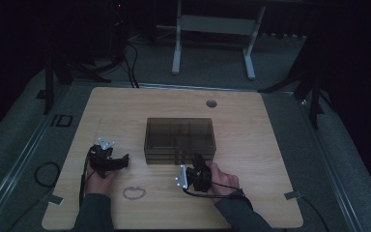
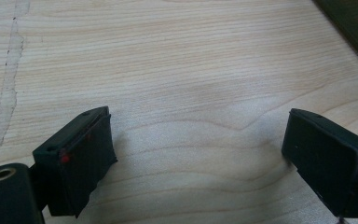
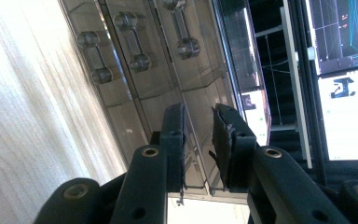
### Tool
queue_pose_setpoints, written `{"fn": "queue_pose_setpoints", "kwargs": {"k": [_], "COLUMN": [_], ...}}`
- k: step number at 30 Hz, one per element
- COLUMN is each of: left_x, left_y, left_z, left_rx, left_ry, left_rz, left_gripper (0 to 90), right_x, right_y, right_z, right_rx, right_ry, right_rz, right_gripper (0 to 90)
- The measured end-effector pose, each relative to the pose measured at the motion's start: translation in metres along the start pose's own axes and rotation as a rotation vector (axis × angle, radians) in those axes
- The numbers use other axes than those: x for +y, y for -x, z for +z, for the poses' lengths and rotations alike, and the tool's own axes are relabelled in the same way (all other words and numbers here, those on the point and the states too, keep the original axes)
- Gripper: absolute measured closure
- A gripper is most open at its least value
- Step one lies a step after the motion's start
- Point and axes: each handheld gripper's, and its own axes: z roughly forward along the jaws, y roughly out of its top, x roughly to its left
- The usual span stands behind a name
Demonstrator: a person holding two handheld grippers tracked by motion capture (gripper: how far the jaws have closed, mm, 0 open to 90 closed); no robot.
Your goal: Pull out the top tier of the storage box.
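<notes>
A dark see-through drawer box [image 1: 180, 137] stands in the middle of the wooden table [image 1: 251, 135]. My right gripper [image 1: 199, 160] is at the right half of its front. In the right gripper view the picture is turned on its side; my right gripper [image 3: 198, 122] has its jaws drawn close together on a clear drawer handle of the drawer box [image 3: 140, 98]. Three more clear handles [image 3: 133, 42] show beyond. My left gripper [image 1: 124, 162] lies on the table left of the box. In its own view the left gripper [image 2: 198, 149] stands wide open over bare wood, with the box's corner [image 2: 354, 23] at the top right.
A ring-shaped mark [image 1: 134, 192] sits on the table near the front edge between the hands. A cable hole [image 1: 211, 103] is behind the box. A white desk frame [image 1: 212, 29] stands on the floor beyond. A pale streak [image 2: 9, 70] marks the wood.
</notes>
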Motion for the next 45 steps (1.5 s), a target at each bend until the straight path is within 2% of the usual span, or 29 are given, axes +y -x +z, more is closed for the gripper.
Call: {"fn": "queue_pose_setpoints", "kwargs": {"k": [9, 14, 45], "left_x": [0.0, 0.0, 0.0], "left_y": [0.0, 0.0, 0.0], "left_z": [0.0, 0.0, 0.0], "left_rx": [0.0, 0.0, 0.0], "left_ry": [0.0, 0.0, 0.001], "left_rz": [0.0, 0.0, 0.0], "left_gripper": [9.2, 9.2, 9.2], "right_x": [0.004, 0.006, 0.019], "right_y": [-0.005, -0.009, -0.02], "right_z": [0.0, 0.0, 0.005], "right_rx": [-0.051, -0.056, -0.109], "right_ry": [-0.006, -0.003, 0.035], "right_rz": [-0.053, -0.076, -0.111], "right_gripper": [74.6, 74.8, 77.1]}}
